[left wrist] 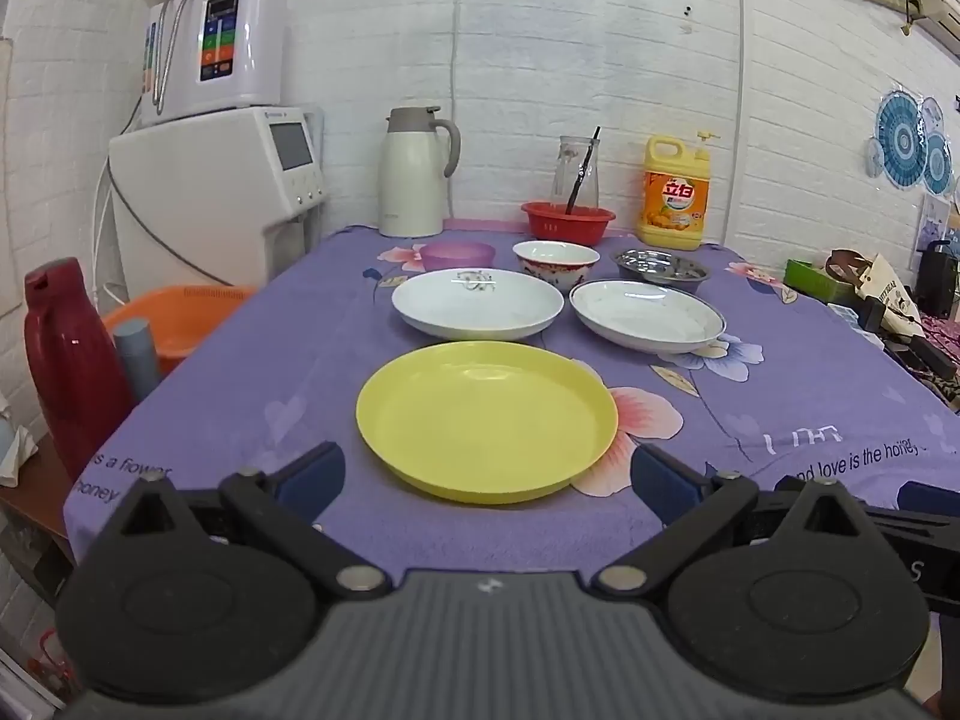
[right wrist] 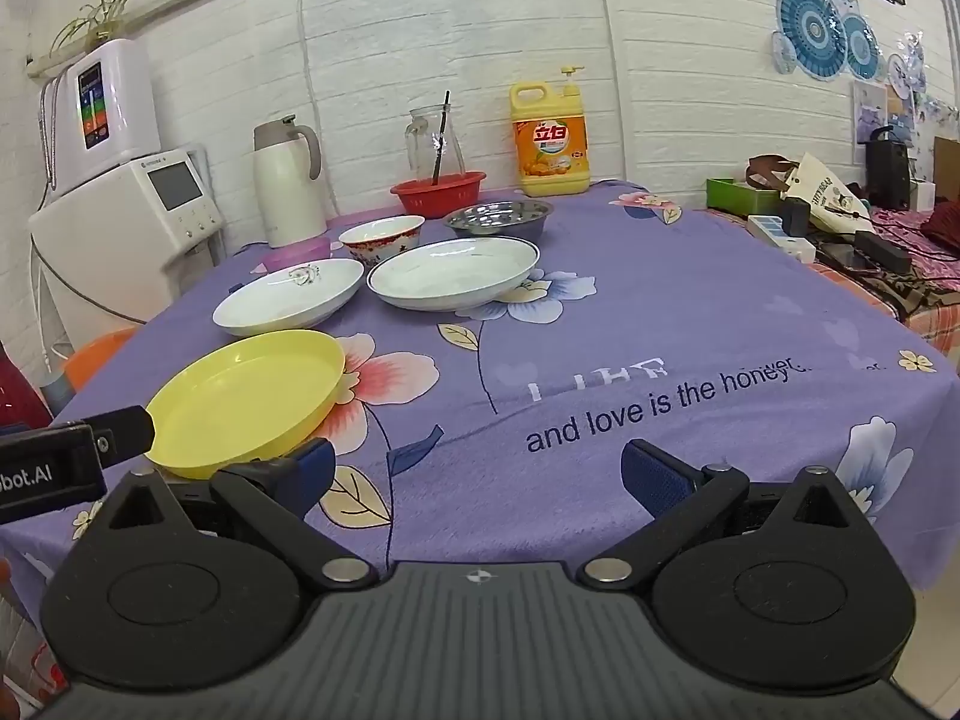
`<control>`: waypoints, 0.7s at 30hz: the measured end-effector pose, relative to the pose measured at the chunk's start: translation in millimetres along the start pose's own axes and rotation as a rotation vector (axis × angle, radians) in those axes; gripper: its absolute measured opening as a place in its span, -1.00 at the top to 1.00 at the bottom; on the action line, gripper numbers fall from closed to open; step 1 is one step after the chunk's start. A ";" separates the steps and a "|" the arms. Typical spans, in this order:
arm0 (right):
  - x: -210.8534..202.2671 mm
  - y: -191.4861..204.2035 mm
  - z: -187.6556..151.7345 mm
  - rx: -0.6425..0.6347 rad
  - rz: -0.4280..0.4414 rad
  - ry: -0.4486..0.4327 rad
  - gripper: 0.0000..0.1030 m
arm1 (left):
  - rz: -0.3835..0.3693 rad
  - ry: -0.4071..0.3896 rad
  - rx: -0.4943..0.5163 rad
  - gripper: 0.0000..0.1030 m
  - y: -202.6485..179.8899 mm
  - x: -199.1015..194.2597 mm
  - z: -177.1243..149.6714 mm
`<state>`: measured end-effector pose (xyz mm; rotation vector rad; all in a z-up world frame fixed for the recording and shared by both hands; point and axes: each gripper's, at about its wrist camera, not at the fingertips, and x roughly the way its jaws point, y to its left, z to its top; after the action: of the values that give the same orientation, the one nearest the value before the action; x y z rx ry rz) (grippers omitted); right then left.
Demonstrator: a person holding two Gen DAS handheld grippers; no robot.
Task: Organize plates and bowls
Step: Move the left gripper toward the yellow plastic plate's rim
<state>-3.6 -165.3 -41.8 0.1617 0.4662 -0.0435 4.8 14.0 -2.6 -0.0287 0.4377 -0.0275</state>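
Low in both wrist views, left claw [left wrist: 487, 480] and right claw [right wrist: 474, 468] spread wide, holding nothing. Yellow plate [left wrist: 486, 417] centre frame on the bench [left wrist: 252, 384], white plates [left wrist: 477, 303] and bowls [left wrist: 555, 261] behind. Likely stacking: pinch the near rim squarely, lift level.

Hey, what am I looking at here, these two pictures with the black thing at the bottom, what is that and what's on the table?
Those black parts are hand-held tongs, one in each of a person's hands, each carrying a camera looking forward along its fingers. One picture is from the left tongs, the other from the right tongs. Both are open and hold nothing. On the purple flowered tablecloth lie a yellow plate, two white plates, a patterned bowl, a steel bowl and a small purple bowl.
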 end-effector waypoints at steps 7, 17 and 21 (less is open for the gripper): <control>0.9 3.7 -0.9 -0.009 0.008 0.004 -1.00 | -0.020 0.003 -0.015 -0.95 2.9 0.5 -2.1; 0.1 5.8 -1.2 -0.014 0.023 0.007 -1.00 | -0.042 -0.001 -0.012 -0.95 3.9 -0.4 -2.3; 0.6 3.5 -2.5 -0.006 0.032 0.010 -1.00 | -0.045 0.004 -0.021 -0.95 4.8 3.5 -3.2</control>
<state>-3.9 -161.4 -43.8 0.1638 0.4734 -0.0095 6.7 18.7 -7.1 -0.0590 0.4412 -0.0672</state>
